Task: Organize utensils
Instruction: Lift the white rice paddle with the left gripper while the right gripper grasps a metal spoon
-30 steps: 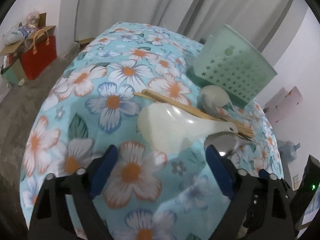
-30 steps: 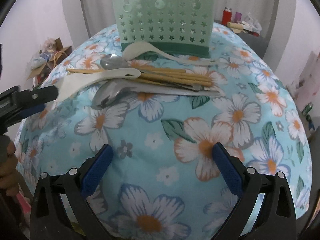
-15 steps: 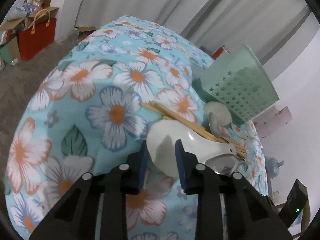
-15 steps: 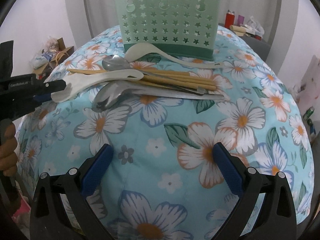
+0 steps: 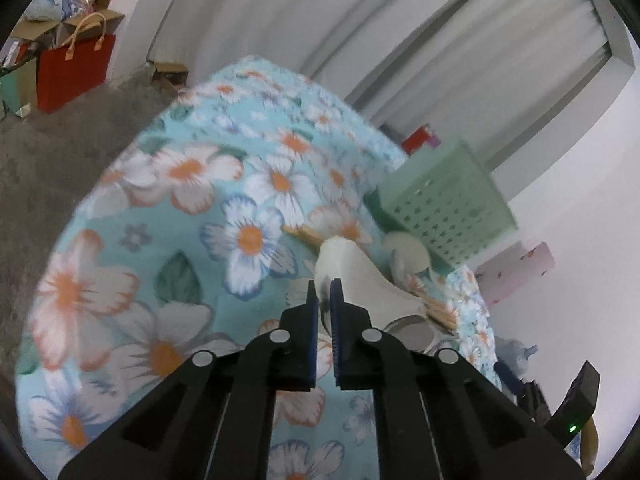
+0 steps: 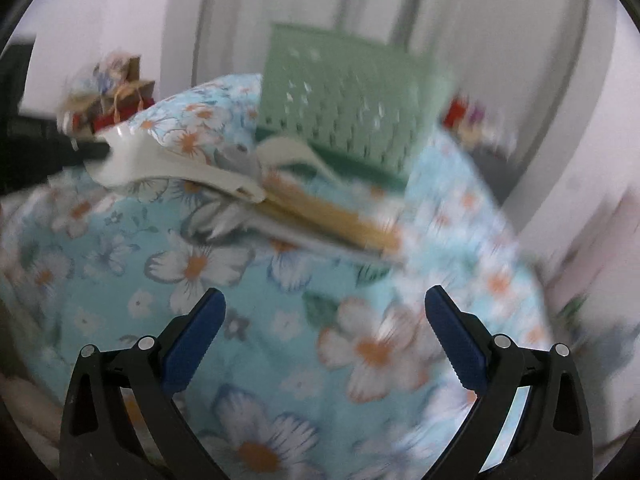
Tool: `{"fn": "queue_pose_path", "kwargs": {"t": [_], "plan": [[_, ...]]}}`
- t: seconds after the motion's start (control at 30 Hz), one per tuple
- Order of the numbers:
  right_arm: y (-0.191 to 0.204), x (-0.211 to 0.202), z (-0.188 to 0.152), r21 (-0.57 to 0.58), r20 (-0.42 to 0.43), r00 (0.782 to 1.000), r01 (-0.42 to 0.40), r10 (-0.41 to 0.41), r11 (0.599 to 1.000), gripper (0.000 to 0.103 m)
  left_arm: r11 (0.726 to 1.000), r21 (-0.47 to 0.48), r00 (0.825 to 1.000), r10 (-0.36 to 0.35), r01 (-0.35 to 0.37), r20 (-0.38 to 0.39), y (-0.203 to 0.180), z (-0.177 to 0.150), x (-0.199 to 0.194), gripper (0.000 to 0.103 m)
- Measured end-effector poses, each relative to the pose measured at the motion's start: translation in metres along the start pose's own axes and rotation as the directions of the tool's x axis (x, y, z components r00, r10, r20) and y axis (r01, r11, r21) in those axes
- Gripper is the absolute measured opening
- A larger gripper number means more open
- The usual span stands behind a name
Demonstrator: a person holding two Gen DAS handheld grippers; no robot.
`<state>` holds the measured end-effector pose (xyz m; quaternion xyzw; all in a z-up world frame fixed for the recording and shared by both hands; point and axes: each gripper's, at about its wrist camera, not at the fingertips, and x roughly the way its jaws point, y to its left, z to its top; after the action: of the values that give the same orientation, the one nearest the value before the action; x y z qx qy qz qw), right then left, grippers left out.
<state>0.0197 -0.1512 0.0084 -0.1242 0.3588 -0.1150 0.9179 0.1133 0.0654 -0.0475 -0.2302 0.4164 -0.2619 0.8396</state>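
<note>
Left hand-held gripper [image 5: 325, 294] has just closed on the white plastic spoon's [image 5: 352, 276] bowl at frame centre; right hand-held gripper [image 6: 325, 320] gapes wide, empty, low in its frame.

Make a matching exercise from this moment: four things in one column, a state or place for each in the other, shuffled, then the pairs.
1. left gripper
2. right gripper
3. green holder
4. chopsticks

A. lying in the pile on the cloth
B. open, nothing between its fingers
C. standing behind the pile
D. shut on the white spoon

Pairs: 1-D, 2-B, 3-C, 4-A
</note>
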Motion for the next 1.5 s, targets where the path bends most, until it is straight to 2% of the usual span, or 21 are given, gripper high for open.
{"fn": "queue_pose_path", "kwargs": {"t": [0.17, 0.23, 0.3, 0.33, 0.4, 0.47, 0.53, 0.77, 0.83, 0.97, 1.07, 1.13, 1.23, 1.5], "plan": [[0.019, 0.008, 0.014, -0.147, 0.063, 0.994, 0.102, -0.093, 0.984, 0.095, 0.998, 0.032, 0.996, 0.047, -0.049, 0.074, 0.012, 0.007, -0.02, 0.004], [0.029, 0.016, 0.016, -0.239, 0.079, 0.985, 0.166, -0.151, 0.957, 0.088, 0.997, 0.041, 0.994, 0.056, -0.06, 0.091, 0.017, 0.01, -0.023, 0.004], [0.04, 0.028, 0.012, -0.348, 0.059, 0.978, 0.206, -0.198, 0.915, 0.083, 0.998, 0.035, 0.994, 0.053, -0.056, 0.094, 0.023, 0.012, -0.024, 0.004], [0.041, 0.031, 0.01, -0.372, 0.043, 0.98, 0.196, -0.194, 0.907, 0.074, 0.998, 0.031, 0.994, 0.051, -0.054, 0.094, 0.025, 0.012, -0.023, 0.004], [0.045, 0.034, 0.012, -0.376, 0.014, 0.984, 0.17, -0.178, 0.911, 0.068, 0.998, 0.029, 0.994, 0.049, -0.052, 0.094, 0.027, 0.013, -0.022, 0.004], [0.054, 0.035, 0.013, -0.416, 0.032, 0.982, 0.181, -0.185, 0.891, 0.062, 0.999, 0.028, 0.995, 0.042, -0.045, 0.093, 0.029, 0.014, -0.02, 0.004], [0.064, 0.036, 0.013, -0.46, 0.055, 0.981, 0.188, -0.183, 0.868, 0.05, 0.999, 0.026, 0.995, 0.038, -0.04, 0.091, 0.031, 0.015, -0.019, 0.004], [0.092, 0.036, 0.01, -0.611, 0.166, 0.973, 0.228, -0.159, 0.758, 0.038, 0.999, 0.015, 0.995, 0.042, -0.044, 0.089, 0.035, 0.014, -0.019, 0.005], [0.099, 0.038, 0.009, -0.646, 0.19, 0.971, 0.235, -0.145, 0.726, 0.028, 0.999, 0.012, 0.995, 0.045, -0.046, 0.086, 0.035, 0.014, -0.018, 0.005], [0.108, 0.041, 0.004, -0.696, 0.252, 0.958, 0.275, -0.134, 0.663, 0.016, 0.998, 0.02, 0.994, 0.054, -0.056, 0.094, 0.033, 0.015, -0.02, 0.005], [0.108, 0.038, 0.001, -0.702, 0.289, 0.948, 0.304, -0.133, 0.644, 0.012, 0.997, 0.032, 0.992, 0.062, -0.066, 0.108, 0.027, 0.017, -0.025, 0.004], [0.105, 0.035, -0.001, -0.692, 0.32, 0.938, 0.33, -0.137, 0.642, 0.01, 0.997, 0.041, 0.992, 0.063, -0.068, 0.112, 0.023, 0.018, -0.029, 0.004], [0.1, 0.029, 0.007, -0.652, 0.343, 0.93, 0.338, -0.134, 0.678, 0.009, 0.996, 0.061, 0.99, 0.062, -0.071, 0.128, 0.015, 0.021, -0.037, 0.003], [0.054, -0.004, 0.038, -0.445, 0.351, 0.93, 0.27, -0.111, 0.854, 0.006, 0.994, 0.094, 0.983, 0.046, -0.064, 0.18, -0.014, 0.038, -0.062, 0.001]]}}
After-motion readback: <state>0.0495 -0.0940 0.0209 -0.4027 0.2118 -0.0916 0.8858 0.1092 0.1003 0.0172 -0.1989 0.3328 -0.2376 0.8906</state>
